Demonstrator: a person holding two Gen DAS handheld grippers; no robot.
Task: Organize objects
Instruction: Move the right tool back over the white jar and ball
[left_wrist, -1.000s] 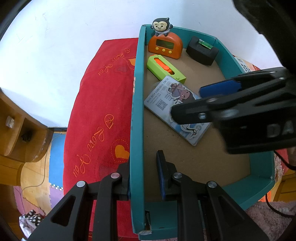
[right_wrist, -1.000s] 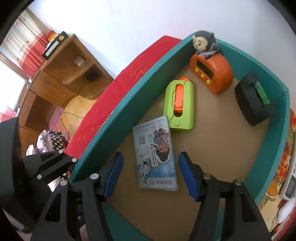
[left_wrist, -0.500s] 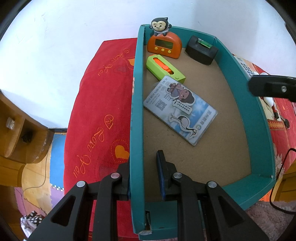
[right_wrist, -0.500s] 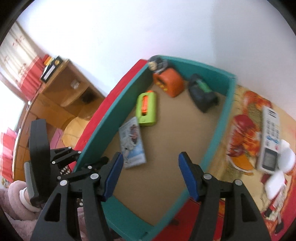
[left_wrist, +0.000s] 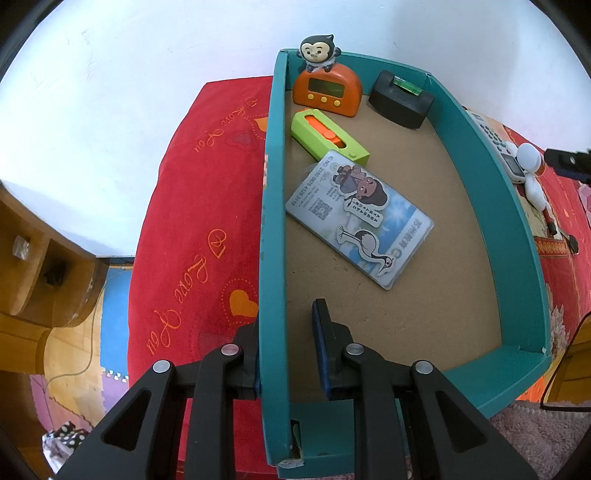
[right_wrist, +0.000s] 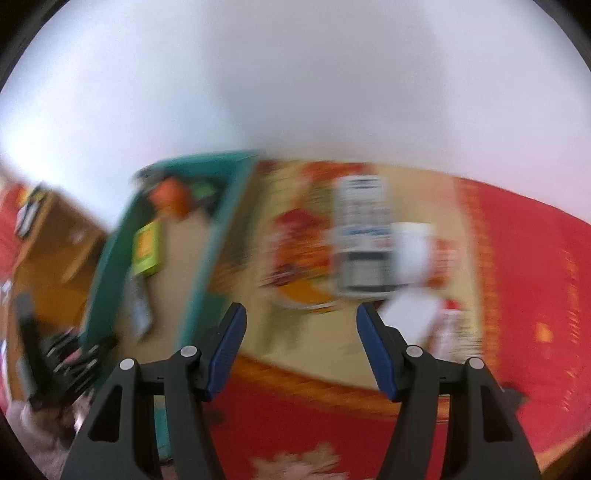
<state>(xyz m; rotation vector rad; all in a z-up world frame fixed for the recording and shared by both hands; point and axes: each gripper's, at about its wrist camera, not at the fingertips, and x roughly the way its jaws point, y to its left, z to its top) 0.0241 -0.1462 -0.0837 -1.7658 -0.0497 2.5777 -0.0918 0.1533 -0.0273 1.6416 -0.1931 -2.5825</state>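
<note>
A teal box (left_wrist: 272, 221) with a cardboard floor lies on a red cloth. My left gripper (left_wrist: 286, 325) is shut on the box's left wall near its front corner. Inside lie a card with cartoon stickers (left_wrist: 358, 218), a green and orange cutter (left_wrist: 328, 136), an orange timer (left_wrist: 327, 92) topped by a monkey figure (left_wrist: 317, 51), and a black level (left_wrist: 400, 98). My right gripper (right_wrist: 299, 332) stands open and empty over the cloth to the right of the box (right_wrist: 210, 258); that view is blurred. Beyond it lie a white remote (right_wrist: 360, 236) and a white object (right_wrist: 413, 254).
The remote (left_wrist: 498, 151) and white pieces (left_wrist: 532, 162) rest on the patterned cloth (left_wrist: 192, 229) right of the box. A tip of the right gripper shows at the right edge. Wooden shelves (left_wrist: 33, 258) stand at left, a white wall behind. A dark cable (left_wrist: 554, 229) trails right.
My right gripper has left the box, swinging right and up over the cloth beside the remote. The card stays on the box floor. The left gripper has held still.
</note>
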